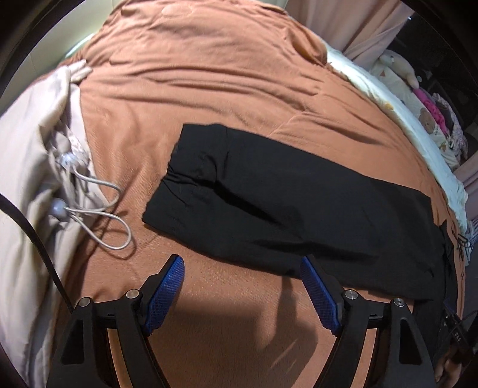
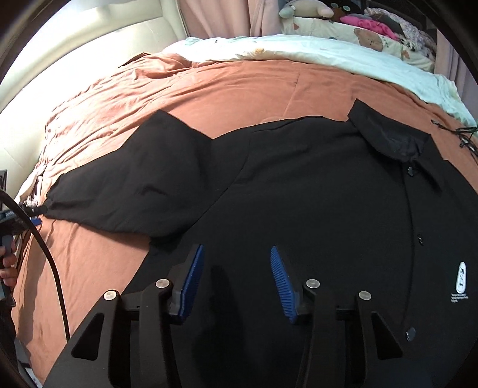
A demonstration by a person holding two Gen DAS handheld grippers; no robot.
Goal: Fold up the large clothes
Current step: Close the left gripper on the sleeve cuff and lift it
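Item: black shirt (image 2: 313, 194), large, buttoned placket with collar (image 2: 397, 143) at about 1 o'clock in the right wrist view; laid face up and spread flat on the rust-orange bedspread (image 2: 239, 86), presumably so that sleeves and sides can be turned in cleanly. One sleeve (image 1: 269, 194) extends straight out from the body, its cuff toward 10 o'clock in the left wrist view, smoothed rather than bunched, which leaves its edge easy to reach. Left gripper (image 1: 242, 265): jaws wide apart, nothing between the blue pads; it hovers at the sleeve's near edge, the right-hand pad at the cloth's border, whether touching cannot be told, probably positioned to take that edge for a fold. Right gripper (image 2: 237, 253): jaws partly apart, empty, over the shirt's body near the sleeve seam at 6 o'clock, no cloth pinched. Also present: beige garment with drawcords (image 1: 35, 149) at 9 o'clock in the left view, set aside clear of the work; pale quilt (image 2: 298, 50) and soft toys (image 2: 307, 9) at 12 to 1 o'clock beyond.
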